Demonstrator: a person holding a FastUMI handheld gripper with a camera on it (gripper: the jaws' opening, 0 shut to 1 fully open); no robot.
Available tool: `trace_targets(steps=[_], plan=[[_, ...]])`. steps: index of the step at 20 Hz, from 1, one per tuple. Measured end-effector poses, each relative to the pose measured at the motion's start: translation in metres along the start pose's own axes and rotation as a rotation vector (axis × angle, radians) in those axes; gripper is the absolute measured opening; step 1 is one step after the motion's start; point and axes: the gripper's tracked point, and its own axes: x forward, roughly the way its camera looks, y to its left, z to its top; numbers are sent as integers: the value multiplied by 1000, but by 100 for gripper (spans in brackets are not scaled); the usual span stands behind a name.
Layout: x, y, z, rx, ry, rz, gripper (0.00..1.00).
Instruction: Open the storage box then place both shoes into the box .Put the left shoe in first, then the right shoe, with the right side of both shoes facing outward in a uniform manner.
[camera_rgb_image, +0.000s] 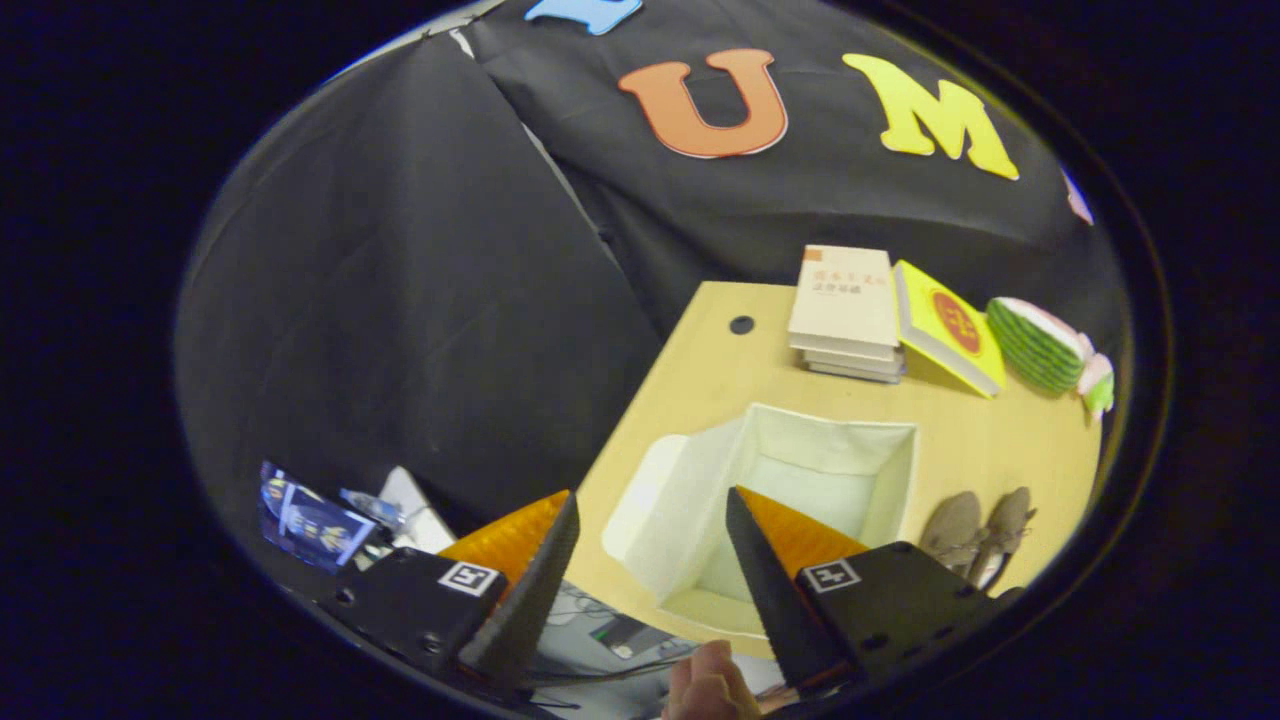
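I'm looking down at a pale wooden table (700, 380) set against the booth's black cloth wall, and my gripper (652, 510) hangs above its near edge with the fingers spread wide and nothing between them. Just beyond the fingertips the white storage box (800, 470) stands with its lid (640, 500) folded aside, so I judge the opening step done. The pair of shoes (975, 530) waits just beside the box, within easy reach for the first pick, well apart from the stacked books (850, 310) and watermelon toy (1040, 345).

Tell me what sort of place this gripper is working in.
Probably a staged recording booth rather than a home: black cloth wall hangs behind a light wooden table set with props, an open white storage box, a pair of shoes, stacked books. The gripper hangs open above.
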Motion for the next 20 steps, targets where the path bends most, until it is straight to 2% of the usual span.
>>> trace_targets(steps=[3, 6, 10, 14, 18, 20], plan=[[-5, -46, -30, -64, 48, -128, 98], [-13, -82, -75, -45, 132, -163, 97], [-24, -152, -133, -44, 196, -253, 97], [-29, -224, -184, 38, 263, -329, 97], [-24, -306, -207, 104, 295, -465, 97], [-11, -333, -213, 143, 315, -488, 91]])
